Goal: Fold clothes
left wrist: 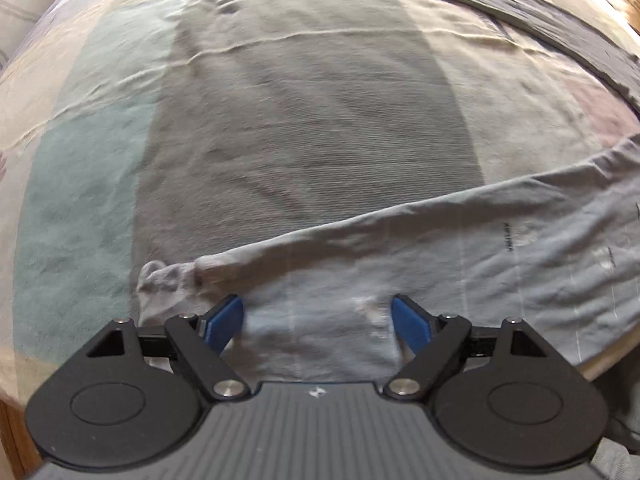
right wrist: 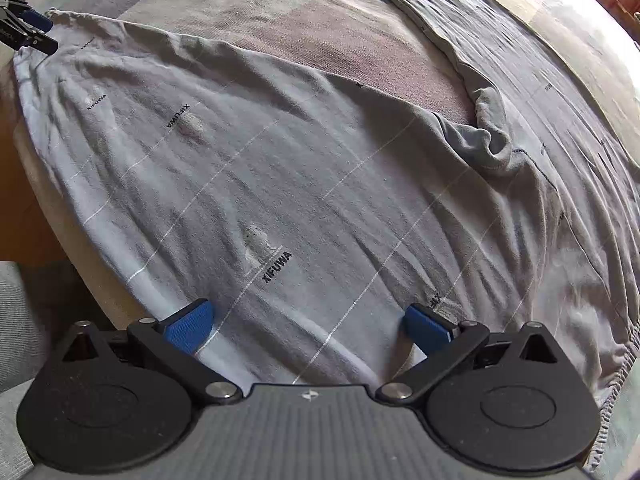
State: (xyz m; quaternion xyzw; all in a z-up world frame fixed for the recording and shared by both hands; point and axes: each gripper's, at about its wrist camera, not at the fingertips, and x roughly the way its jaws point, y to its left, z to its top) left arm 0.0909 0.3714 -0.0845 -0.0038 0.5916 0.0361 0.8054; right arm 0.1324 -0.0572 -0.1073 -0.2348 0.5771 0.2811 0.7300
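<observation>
Pale blue garment [right wrist: 304,184], crossed by thin white lines and printed with small dark lettering, lies spread and creased on a bed under both tools. Its cover [left wrist: 304,128] is a sheet of grey, teal and cream blocks. A darker striped cloth [left wrist: 540,28] lies along the far edge, well ahead of the left tool; nothing stands between either tool and the garment.

Left tool [left wrist: 318,320] hangs over the garment's bunched end, blue fingers [left wrist: 224,320] spread wide, nothing clamped between them. Right tool [right wrist: 308,326] points down at the garment's near part, jaws also wide apart, fabric below them but not pinched; whether the tips touch it is unclear.
</observation>
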